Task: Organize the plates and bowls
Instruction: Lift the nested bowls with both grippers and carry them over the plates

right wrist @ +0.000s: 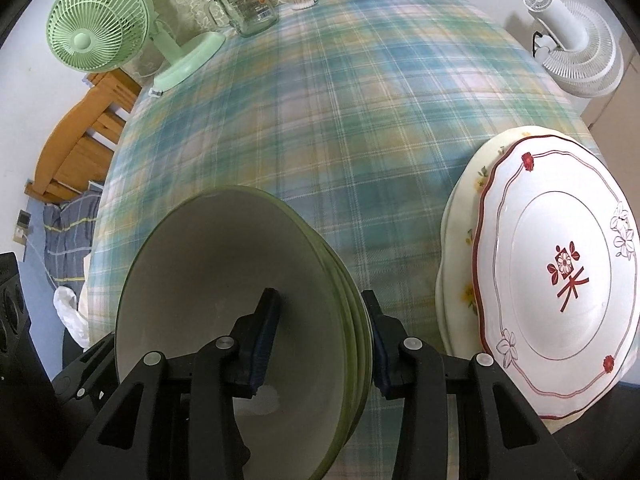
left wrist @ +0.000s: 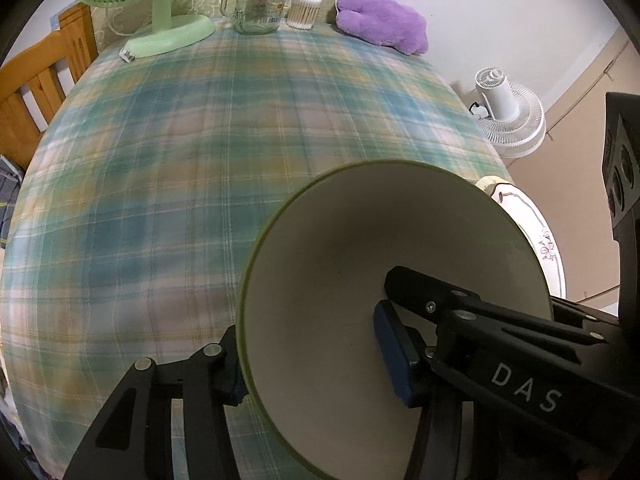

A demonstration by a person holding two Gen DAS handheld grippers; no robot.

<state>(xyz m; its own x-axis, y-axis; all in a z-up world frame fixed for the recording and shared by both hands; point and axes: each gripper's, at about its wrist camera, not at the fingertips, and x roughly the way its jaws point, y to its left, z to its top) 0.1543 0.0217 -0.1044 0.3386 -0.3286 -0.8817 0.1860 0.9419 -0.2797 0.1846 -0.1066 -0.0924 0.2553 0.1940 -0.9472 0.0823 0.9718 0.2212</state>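
Both grippers hold the green bowls (right wrist: 240, 300): the right gripper (right wrist: 320, 340) pinches their right wall, the left gripper (left wrist: 316, 356) straddles the left wall.

Soft, even indoor light, no harsh glare. Strong fisheye bend with black corners in both views. The plaid cloth (left wrist: 160, 160) on the desk looks smeared mid-frame, while the glass jar (left wrist: 260, 0) and green fan (right wrist: 92, 36) stay fairly sharp. Bowl (right wrist: 224, 280) interior is shadowed.
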